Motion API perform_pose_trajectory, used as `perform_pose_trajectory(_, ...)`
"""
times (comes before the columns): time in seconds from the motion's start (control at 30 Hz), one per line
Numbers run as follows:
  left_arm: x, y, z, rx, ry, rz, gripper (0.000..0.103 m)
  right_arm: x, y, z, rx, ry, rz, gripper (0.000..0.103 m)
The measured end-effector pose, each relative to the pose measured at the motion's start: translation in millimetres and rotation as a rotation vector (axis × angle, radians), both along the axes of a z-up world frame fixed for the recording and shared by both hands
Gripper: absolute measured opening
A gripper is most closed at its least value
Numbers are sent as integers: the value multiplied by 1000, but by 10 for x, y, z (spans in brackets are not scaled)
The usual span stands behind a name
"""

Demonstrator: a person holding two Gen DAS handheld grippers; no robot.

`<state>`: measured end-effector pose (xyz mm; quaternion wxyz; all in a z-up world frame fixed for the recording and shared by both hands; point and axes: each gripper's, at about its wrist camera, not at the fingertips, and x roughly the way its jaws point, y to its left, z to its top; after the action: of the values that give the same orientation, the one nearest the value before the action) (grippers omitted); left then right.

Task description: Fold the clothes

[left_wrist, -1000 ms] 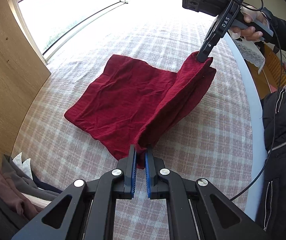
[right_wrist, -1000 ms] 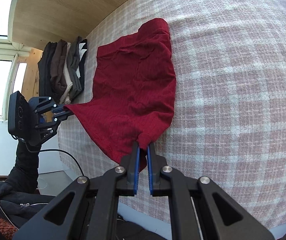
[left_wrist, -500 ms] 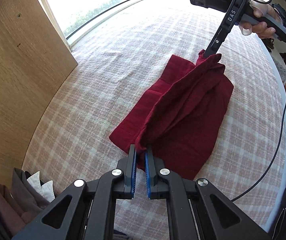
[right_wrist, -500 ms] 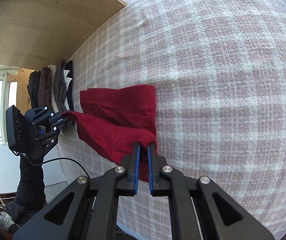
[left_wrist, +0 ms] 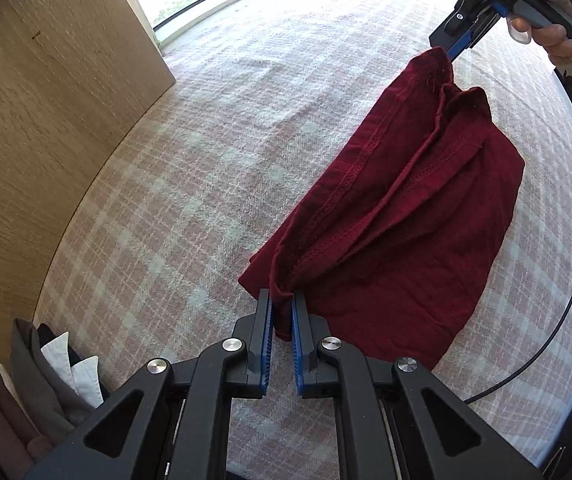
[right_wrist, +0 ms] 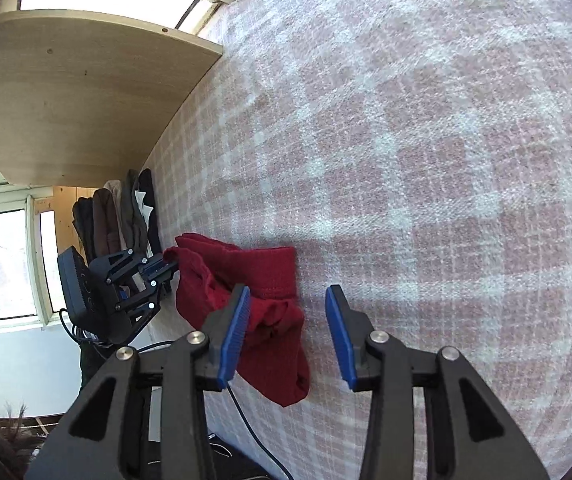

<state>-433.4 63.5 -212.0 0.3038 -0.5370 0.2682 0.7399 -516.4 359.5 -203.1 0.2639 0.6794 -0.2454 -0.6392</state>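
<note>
Left wrist view showed the left gripper (left_wrist: 281,312) pinching the near corner of the red garment (left_wrist: 398,232), whose long axis ran away toward the right gripper (right_wrist: 288,320), just opened wide, cloth loose between its jaws.

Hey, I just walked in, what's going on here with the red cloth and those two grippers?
A person is folding a dark red garment on a plaid-covered surface with two handheld grippers. The garment lies doubled over. The left gripper pinches one corner of the fold, though its jaws have just eased slightly. The right gripper has just opened, pads clear of the cloth. Other folded clothes are stacked beside a wooden panel.
</note>
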Motion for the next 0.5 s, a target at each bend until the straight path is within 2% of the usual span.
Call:
perform_pose_trajectory(0.07, -10, -21, 16, 3, -4, 16, 11, 125, 17, 273, 49, 131, 10, 39)
perform_pose_trajectory(0.13, -31, -37, 41, 2, 3, 29, 13, 309, -99, 486, 46, 223, 86, 37)
perform_pose_trajectory(0.2, -43, -52, 74, -4, 17, 38, 16, 511, -375, 556, 52, 264, 227, 27)
perform_pose_trajectory(0.23, -49, -67, 99, -6, 27, 46, 16, 611, -564, 534, 93, 276, 299, 21)
perform_pose_trajectory(0.3, -61, -103, 159, 6, 37, 67, 17, 723, -854, 422, 169, 288, 414, 20)
perform_pose_trajectory(0.4, -1, -148, 283, -6, 83, 79, 18, 650, -1024, 252, 196, 268, 428, 20)
perform_pose_trajectory(0.5, 76, -214, 455, 39, 111, 97, 18, 350, -797, 329, 182, 312, 268, 20)
